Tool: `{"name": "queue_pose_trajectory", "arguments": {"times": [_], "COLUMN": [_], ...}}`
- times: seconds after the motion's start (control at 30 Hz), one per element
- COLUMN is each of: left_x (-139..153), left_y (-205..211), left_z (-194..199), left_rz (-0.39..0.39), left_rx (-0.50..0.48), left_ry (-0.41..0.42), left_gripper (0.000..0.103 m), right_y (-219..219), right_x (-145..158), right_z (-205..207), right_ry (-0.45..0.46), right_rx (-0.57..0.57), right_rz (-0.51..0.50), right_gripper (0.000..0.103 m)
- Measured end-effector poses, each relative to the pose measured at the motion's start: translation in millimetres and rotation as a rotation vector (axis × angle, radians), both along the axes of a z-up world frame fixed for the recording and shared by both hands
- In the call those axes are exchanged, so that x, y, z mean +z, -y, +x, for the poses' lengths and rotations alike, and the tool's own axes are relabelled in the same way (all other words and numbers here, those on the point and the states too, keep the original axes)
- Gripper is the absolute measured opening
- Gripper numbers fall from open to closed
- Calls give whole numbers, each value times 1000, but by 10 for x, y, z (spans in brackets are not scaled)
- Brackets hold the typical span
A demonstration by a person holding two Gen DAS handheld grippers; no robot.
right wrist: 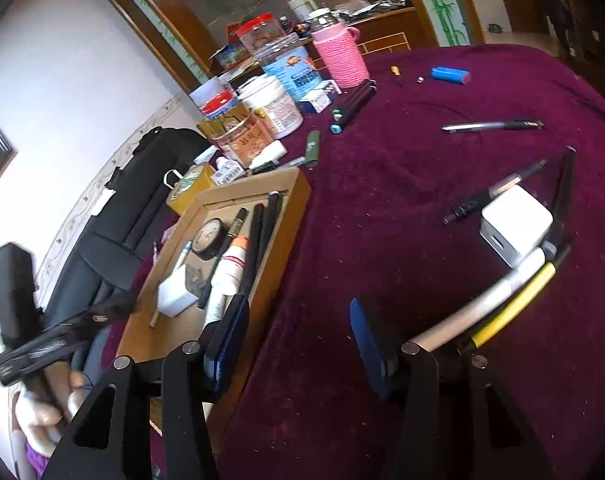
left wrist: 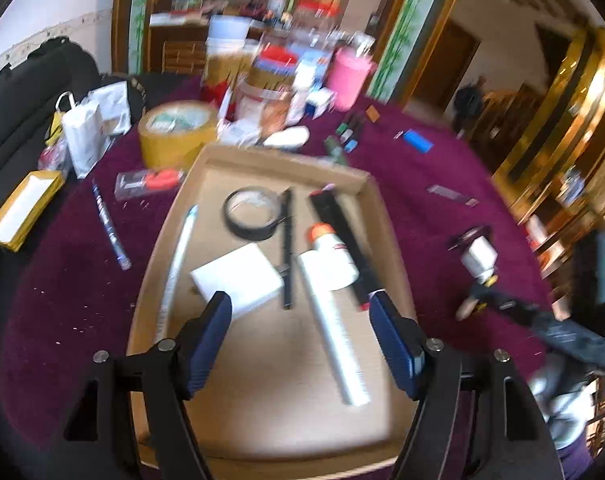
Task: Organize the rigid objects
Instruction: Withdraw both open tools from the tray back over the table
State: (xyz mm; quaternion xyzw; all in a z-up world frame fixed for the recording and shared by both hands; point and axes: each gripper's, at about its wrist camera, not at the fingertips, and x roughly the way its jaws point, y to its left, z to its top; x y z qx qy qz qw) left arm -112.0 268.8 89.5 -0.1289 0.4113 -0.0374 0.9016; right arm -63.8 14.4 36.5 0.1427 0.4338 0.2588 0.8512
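- Cardboard tray (left wrist: 238,162) sits on the purple tabletop (left wrist: 442,240), holding most of the sorted things.
- Inside the tray lie a black tape roll (left wrist: 251,213), a white box (left wrist: 238,278), a thin black pen (left wrist: 287,248), a white bottle (left wrist: 331,257) with an orange cap, a white tube (left wrist: 334,340), a long black stick (left wrist: 344,236) and a pale pen (left wrist: 180,256) along the left wall.
- Left claw (left wrist: 300,320) hovers over the near half of the tray, jaws spread, nothing between the blue pads (left wrist: 206,344).
- Right claw (right wrist: 298,332) hangs over the tabletop just beside the tray's right edge, jaws spread and empty.
- White charger (right wrist: 516,229) lies on the cloth ahead and right of the right claw, touching a pair of tools with silver and yellow handles (right wrist: 502,300); a dark pen-like thing (right wrist: 490,194) rests just behind it.
- Farther out on the cloth are a black pen (right wrist: 492,125), a blue battery (right wrist: 450,75) and a small screwdriver (right wrist: 396,73), all well apart from the tray.
- Dark markers (right wrist: 352,106) with teal ends and a green lighter-like piece (right wrist: 312,148) lie near the tray's far corner.
- Pink jug (right wrist: 340,58), jars and boxes crowd the tabletop's far edge.
- Yellow tape roll (left wrist: 178,134) stands just behind the tray's far left corner; a clear blue pen (left wrist: 108,226) lies left of the tray.
- Left wrist view is blurred.
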Motion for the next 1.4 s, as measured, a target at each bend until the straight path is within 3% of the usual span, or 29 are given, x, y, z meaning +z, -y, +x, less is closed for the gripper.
{"name": "queue_pose_trajectory", "arguments": {"times": [0.13, 0.23, 0.47, 0.6, 0.7, 0.8, 0.87, 1.03, 1.23, 1.4], "left_x": [135, 163, 114, 129, 194, 327, 402, 509, 422, 216], "left_y": [178, 289, 597, 685, 740, 835, 905, 1147, 1288, 1347], "left_z": [-147, -187, -250, -294, -344, -428, -512, -703, -640, -497], "left_rz": [8, -5, -9, -1, 9, 41, 78, 203, 250, 280], "left_rx": [-7, -28, -113, -134, -118, -83, -41, 63, 88, 94], "left_ry": [127, 154, 172, 200, 240, 296, 343, 454, 384, 252], "left_gripper": [76, 76, 76, 76, 76, 79, 91, 103, 103, 103], "right_y": [92, 221, 387, 417, 426, 468, 513, 606, 529, 426], "right_x": [-23, 6, 94, 254, 456, 592, 604, 479, 354, 294], "right_z": [-77, -140, -267, -422, -627, -755, -713, -667, -712, -774], "right_ry": [7, 40, 96, 207, 374, 508, 481, 406, 393, 400], "right_rx": [-26, -66, -126, -168, -263, -328, -334, -357, -324, -285], "right_rz": [-26, -39, -85, -146, -239, -276, -281, -261, -279, -310], "right_gripper": [60, 71, 72, 76, 101, 103, 103, 103, 103, 103]}}
